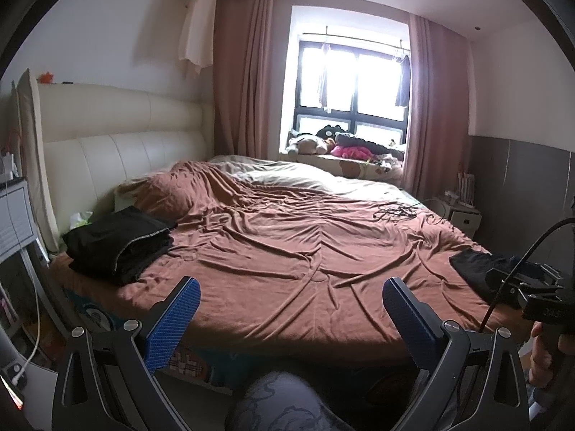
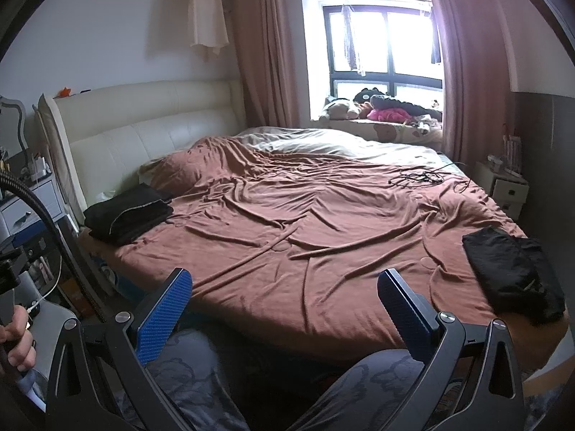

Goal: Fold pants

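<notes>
While both grippers' fingers stand apart, empty, a folded black stack [image 2: 129, 213] and unfolded black pants [image 2: 514, 276] flank the bed's [image 2: 287, 251] near corners; cables [image 2: 417, 176] beyond.

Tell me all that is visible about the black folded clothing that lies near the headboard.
The black folded clothing is a soft, matte pile of several folded layers, with a thin pale seam line across its top. It lies flat on the brown bedsheet, at the bed's left corner, beside the cream headboard and just in front of a pillow covered by the sheet. Neither gripper touches it.
</notes>
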The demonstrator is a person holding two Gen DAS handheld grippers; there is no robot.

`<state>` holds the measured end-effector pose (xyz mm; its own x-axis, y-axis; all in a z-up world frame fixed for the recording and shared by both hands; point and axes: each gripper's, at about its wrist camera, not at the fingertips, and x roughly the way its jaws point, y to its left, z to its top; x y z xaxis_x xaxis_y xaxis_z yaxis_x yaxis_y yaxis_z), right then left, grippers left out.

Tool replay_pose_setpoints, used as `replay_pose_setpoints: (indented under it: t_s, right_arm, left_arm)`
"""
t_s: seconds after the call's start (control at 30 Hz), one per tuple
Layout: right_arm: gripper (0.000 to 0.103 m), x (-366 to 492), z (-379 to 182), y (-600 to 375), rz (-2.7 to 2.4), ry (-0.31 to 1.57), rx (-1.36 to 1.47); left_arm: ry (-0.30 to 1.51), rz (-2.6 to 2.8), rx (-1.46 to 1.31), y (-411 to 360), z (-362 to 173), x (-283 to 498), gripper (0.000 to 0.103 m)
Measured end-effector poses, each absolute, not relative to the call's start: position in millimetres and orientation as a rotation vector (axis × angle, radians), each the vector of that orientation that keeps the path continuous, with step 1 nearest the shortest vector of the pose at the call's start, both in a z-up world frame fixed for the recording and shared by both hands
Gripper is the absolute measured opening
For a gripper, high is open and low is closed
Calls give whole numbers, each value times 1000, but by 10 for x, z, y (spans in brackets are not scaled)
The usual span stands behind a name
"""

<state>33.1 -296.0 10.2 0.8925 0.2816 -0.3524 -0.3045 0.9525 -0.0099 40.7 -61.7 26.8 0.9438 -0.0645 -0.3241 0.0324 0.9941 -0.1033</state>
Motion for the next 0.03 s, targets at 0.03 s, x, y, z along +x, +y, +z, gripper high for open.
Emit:
replay_pose_setpoints:
  t_s: [0.03]
  right_arm:
    - [103, 322, 103, -2955, 303, 353, -66]
  left_arm:
    - [328, -45, -98, -609, 269, 395, 102]
